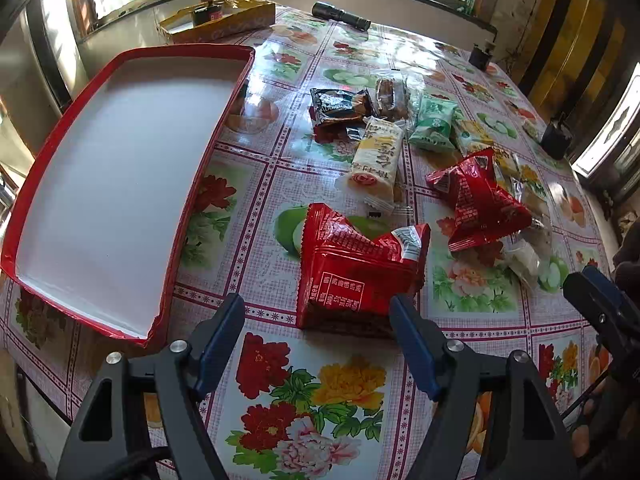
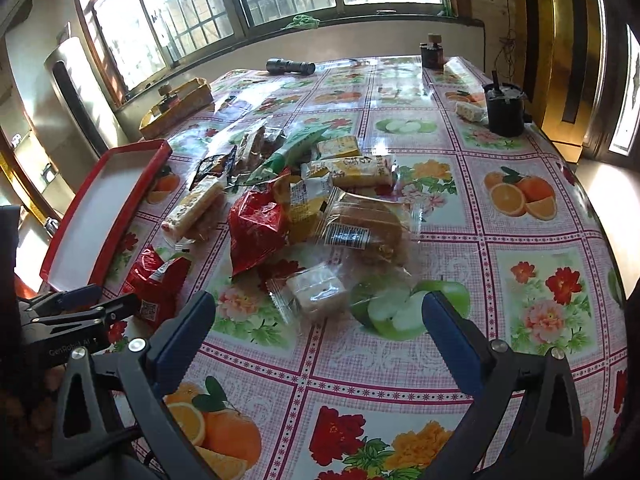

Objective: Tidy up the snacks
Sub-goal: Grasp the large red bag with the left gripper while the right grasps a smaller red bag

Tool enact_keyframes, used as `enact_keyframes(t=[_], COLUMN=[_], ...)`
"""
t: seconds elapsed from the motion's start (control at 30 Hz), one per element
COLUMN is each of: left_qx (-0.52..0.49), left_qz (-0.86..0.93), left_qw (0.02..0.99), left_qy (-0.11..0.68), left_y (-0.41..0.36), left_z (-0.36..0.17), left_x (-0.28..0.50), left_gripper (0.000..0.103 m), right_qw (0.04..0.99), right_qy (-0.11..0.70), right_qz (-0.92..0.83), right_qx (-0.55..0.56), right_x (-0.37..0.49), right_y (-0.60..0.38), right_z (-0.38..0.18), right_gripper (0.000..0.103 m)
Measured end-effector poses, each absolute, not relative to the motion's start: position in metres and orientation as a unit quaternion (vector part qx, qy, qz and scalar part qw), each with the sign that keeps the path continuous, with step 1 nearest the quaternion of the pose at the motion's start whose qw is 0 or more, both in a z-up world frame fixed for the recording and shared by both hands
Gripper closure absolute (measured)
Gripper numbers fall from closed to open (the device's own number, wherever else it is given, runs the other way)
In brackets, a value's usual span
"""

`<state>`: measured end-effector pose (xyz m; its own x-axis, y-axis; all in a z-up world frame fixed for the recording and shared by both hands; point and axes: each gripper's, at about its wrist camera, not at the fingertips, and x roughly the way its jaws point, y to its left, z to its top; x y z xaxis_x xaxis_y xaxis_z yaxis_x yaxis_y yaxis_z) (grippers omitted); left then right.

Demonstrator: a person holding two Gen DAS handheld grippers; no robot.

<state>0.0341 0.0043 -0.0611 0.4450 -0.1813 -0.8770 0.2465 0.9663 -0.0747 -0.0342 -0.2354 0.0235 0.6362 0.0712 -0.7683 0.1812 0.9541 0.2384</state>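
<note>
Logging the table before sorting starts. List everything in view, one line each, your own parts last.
red tray: one, red rim, white inside, nothing in it, left end of the table
red snack packets: two, one just ahead of the left gripper, the other at the pile's edge
snack pile: one loose heap; yellow, green, dark and clear wrappers; mid table; exact count unclear
clear-wrapped white cake: one, ahead of the right gripper
flashlight: one, black, far side by the window
yellow box: one, far left corner, dark jar in it
dark containers: two, far right side
tablecloth: one, fruit and flower print
left gripper: open, holding nothing
right gripper: open, holding nothing
</note>
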Motion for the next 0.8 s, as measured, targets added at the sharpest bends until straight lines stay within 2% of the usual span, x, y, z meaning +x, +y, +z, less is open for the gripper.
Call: enact_keyframes(t=[0.43,0.53,0.6,0.8], left_qx=[0.08,0.08,0.08,0.075], left_qz=[-0.167,-0.167,-0.166,-0.175], left_qw=[0.834,0.83,0.831,0.824], left_qy=[0.52,0.526,0.525,0.534], left_y=[-0.038,-0.04,-0.04,-0.037], left_z=[-0.07,-0.075,-0.077,-0.085], left_x=[0.054,0.063,0.068,0.077], left_gripper=[0.027,0.026,0.026,0.024], right_qw=[0.906,0.908,0.901,0.878], right_qy=[0.397,0.392,0.403,0.456], right_qz=[0.043,0.072,0.089,0.086], right_qx=[0.139,0.13,0.132,0.116], right_x=[-0.013,0.007,0.025,0.068], right_y=[-0.221,-0.215,-0.212,-0.202], right_z=[0.043,0.048,0.044,0.014], right_gripper=[0.003,0.011,0.02,0.03])
